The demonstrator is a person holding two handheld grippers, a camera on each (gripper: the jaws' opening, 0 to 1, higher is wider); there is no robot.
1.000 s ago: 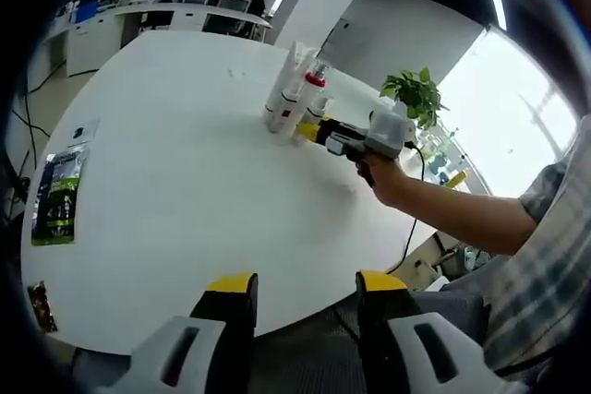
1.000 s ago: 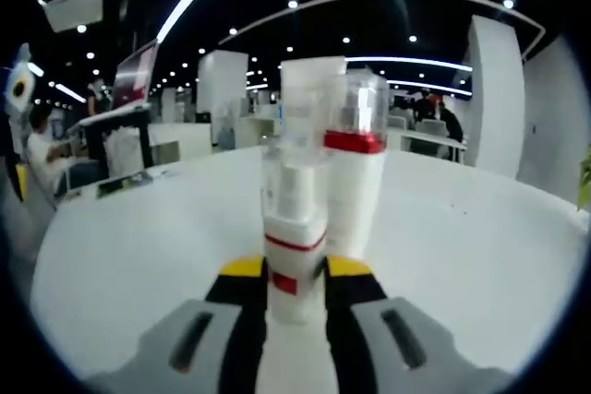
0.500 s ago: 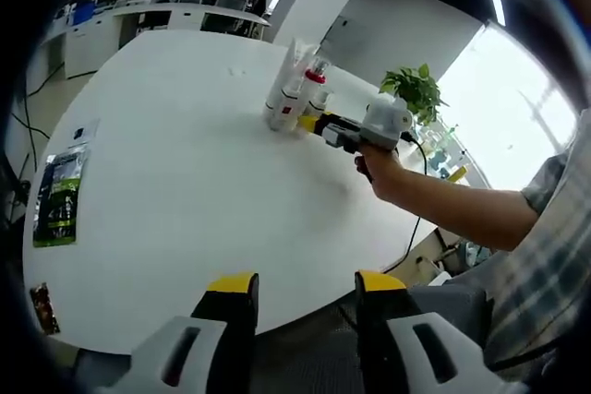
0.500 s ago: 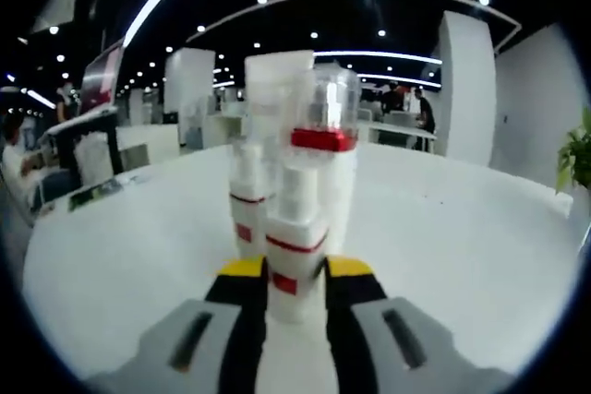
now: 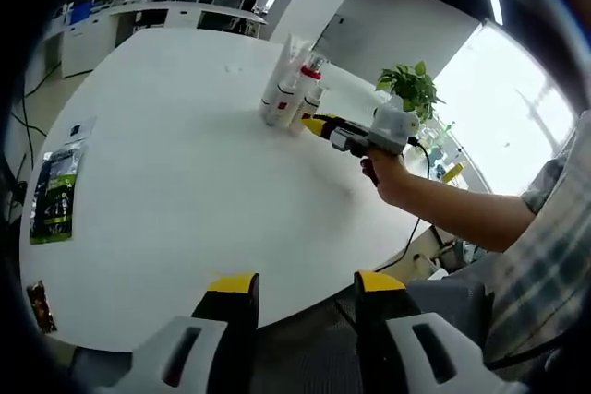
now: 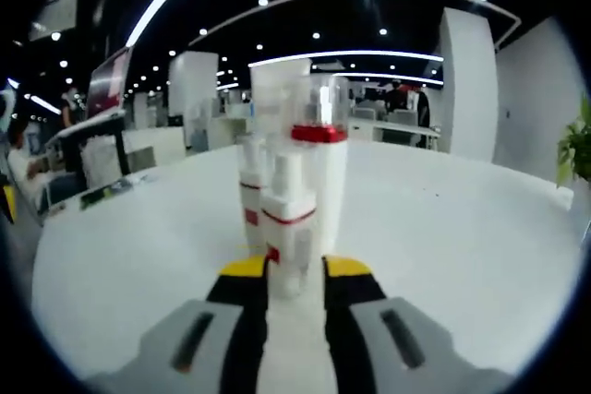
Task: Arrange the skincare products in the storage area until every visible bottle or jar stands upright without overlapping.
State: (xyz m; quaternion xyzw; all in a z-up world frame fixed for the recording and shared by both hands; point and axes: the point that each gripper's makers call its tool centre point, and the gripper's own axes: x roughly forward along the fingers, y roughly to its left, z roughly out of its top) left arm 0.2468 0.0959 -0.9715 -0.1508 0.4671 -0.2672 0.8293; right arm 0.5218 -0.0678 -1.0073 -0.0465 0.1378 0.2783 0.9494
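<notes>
While overhead lights glow, table (image 5: 166,182): white, round.
Bottles (image 5: 292,89): upright cluster, 1 o'clock.
Right gripper (image 6: 294,272): jaws parted around front bottle (image 6: 288,246).
Left gripper (image 5: 301,285): open, empty.
Plant (image 5: 412,89): 2 o'clock.

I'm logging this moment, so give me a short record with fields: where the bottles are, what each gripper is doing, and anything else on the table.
bottles: cluster of white bottles upright, close together on white table
right gripper: jaws open, nearest bottle's base just ahead of the tips
left gripper: open, empty, at table's near edge
other item: green packet lying flat
background: potted plant
</notes>
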